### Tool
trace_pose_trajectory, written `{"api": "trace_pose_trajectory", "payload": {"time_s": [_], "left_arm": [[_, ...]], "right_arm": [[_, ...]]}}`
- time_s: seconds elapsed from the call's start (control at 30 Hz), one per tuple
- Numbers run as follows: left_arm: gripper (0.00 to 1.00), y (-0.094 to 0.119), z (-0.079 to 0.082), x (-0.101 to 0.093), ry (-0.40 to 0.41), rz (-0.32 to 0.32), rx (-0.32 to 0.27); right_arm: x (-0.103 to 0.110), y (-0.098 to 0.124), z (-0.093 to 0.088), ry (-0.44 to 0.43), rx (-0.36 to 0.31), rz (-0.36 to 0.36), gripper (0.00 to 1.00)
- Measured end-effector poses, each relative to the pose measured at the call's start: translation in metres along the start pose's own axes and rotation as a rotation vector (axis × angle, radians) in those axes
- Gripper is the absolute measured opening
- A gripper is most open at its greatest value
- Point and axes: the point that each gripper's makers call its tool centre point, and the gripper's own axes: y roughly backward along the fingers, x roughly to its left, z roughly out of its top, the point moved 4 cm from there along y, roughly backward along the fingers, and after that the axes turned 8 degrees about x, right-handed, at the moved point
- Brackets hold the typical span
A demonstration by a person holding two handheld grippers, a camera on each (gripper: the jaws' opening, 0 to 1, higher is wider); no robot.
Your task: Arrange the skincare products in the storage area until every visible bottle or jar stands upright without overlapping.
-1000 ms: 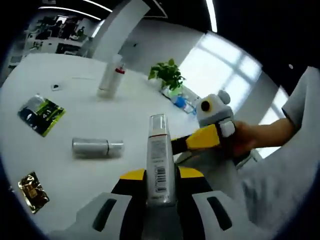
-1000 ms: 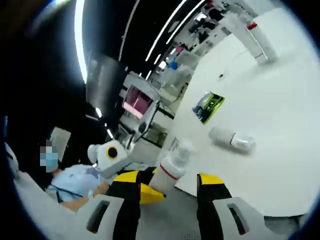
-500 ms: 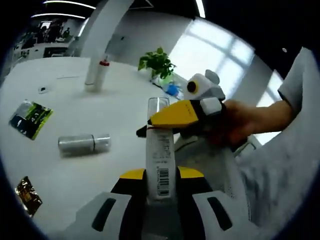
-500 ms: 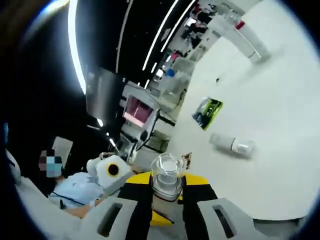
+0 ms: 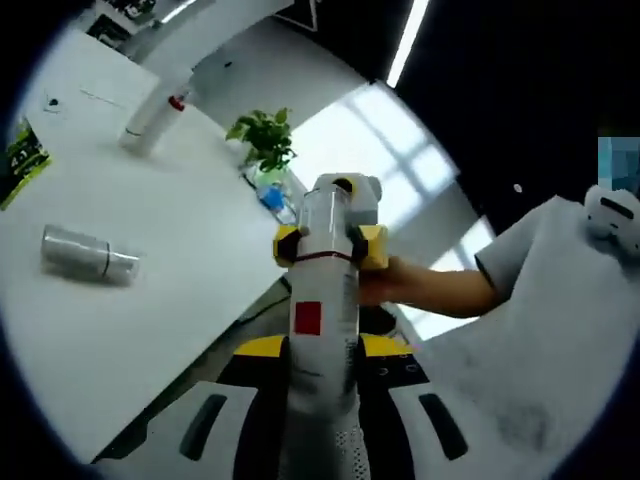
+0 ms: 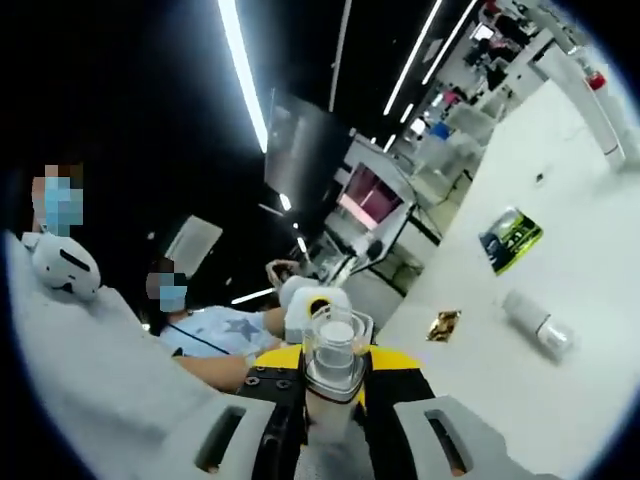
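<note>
White bottle (image 5: 322, 330): slim cylinder with a red square label, held off the surface between both claws, its axis running from the left claw to the right one.
Left claw (image 5: 322, 375): closed on the bottle's lower body, yellow-tipped jaws flat against both sides.
Right claw (image 6: 335, 372): closed around the clear cap end (image 6: 336, 345) of the same bottle; in the left gripper view its yellow jaws sit on either side of the upper body (image 5: 330, 245).
Handling, judged: rigid plastic, probably light; smooth wall, so it may slip or spin under a weak pinch. Cap end is narrower and likely less secure than the body.
Hold point, judged: mid-body, jaws across the width, leaving the base free to meet the surface.
Lying bottle (image 5: 88, 255): silver cylinder on its side on the surface, well apart from the held one; likely to roll.
Standing bottle (image 5: 152, 118): white with red band, upright, far side.
Surface (image 5: 150, 310): white, smooth, broad; green sachet (image 6: 510, 239) and gold sachet (image 6: 441, 324) lie flat on it.
Room: dark ceiling with strip lights, bright window, potted plant (image 5: 263, 143) at the surface edge, seated people behind.
</note>
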Motion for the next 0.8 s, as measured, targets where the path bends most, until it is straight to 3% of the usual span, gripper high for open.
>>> {"api": "trace_pose_trajectory", "payload": {"time_s": [0.13, 0.23, 0.3, 0.53, 0.67, 0.8], "left_arm": [[0.20, 0.002, -0.002, -0.004, -0.004, -0.022, 0.004], [0.20, 0.010, 0.003, 0.003, -0.021, 0.036, -0.025], [0.20, 0.014, 0.008, 0.012, -0.042, 0.116, -0.062], [0.19, 0.022, 0.011, 0.030, -0.126, 0.321, -0.070], [0.19, 0.028, 0.008, 0.045, -0.238, 0.523, 0.005], [0.19, 0.029, 0.002, 0.053, -0.357, 0.663, 0.105]], "right_arm": [[0.002, -0.006, 0.000, -0.005, 0.012, -0.001, 0.15], [-0.008, -0.006, 0.004, -0.035, -0.032, -0.066, 0.15], [-0.019, -0.006, 0.005, -0.097, -0.072, -0.123, 0.15], [-0.036, -0.011, 0.004, -0.215, -0.168, -0.254, 0.17], [-0.049, -0.017, -0.003, -0.279, -0.167, -0.365, 0.19], [-0.056, -0.022, -0.011, -0.346, -0.164, -0.417, 0.21]]}}
